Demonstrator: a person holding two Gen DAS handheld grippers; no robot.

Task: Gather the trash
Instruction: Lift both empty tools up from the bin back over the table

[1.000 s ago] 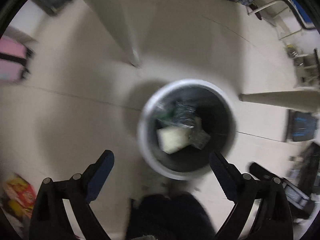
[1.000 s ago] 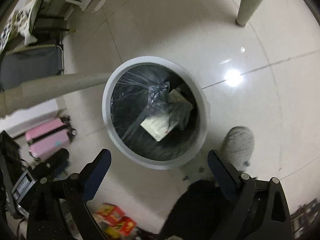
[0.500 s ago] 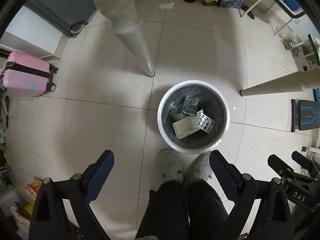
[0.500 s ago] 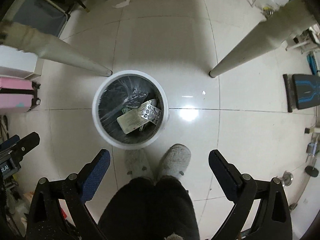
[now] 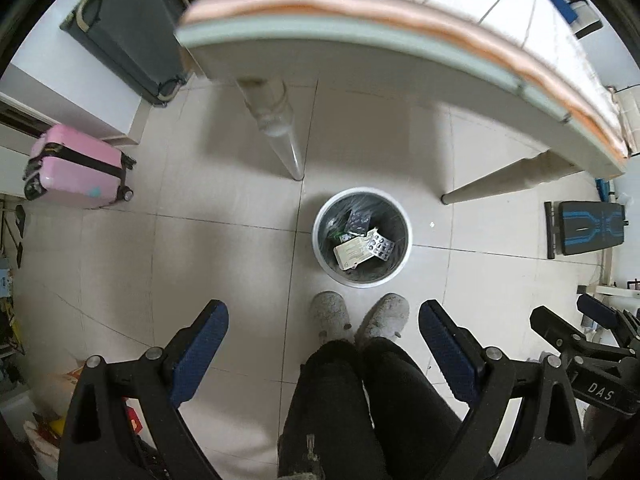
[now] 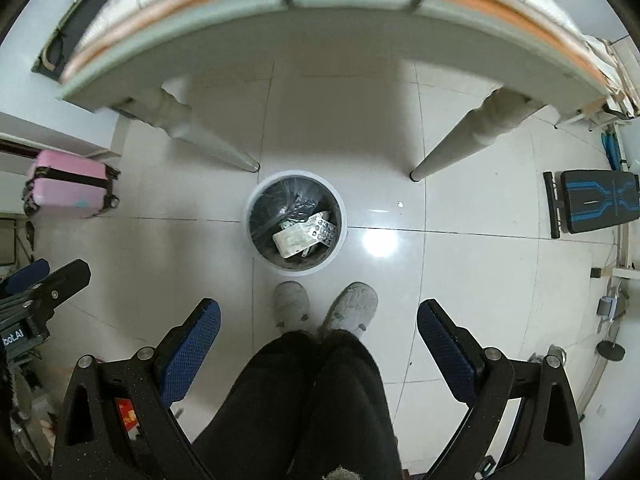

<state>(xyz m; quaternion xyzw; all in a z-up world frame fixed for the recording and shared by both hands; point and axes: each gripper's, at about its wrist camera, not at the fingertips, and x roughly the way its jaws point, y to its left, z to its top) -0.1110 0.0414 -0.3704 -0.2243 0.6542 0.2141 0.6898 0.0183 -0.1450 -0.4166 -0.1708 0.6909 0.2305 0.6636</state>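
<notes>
one white bin [image 5: 362,238] on the floor [image 5: 160,248] between two table legs, with a pale box [image 5: 352,253] and two pill sheets in it, one shiny one [image 5: 380,243] lying on the box. two grey slippers [image 5: 330,314] just beside the bin. left tool [image 5: 323,330] and right tool [image 6: 318,326] both spread wide, holding nothing, pointed down at the floor well above the bin, which sits ahead of the fingers. pink suitcase [image 5: 76,168] off left.
</notes>
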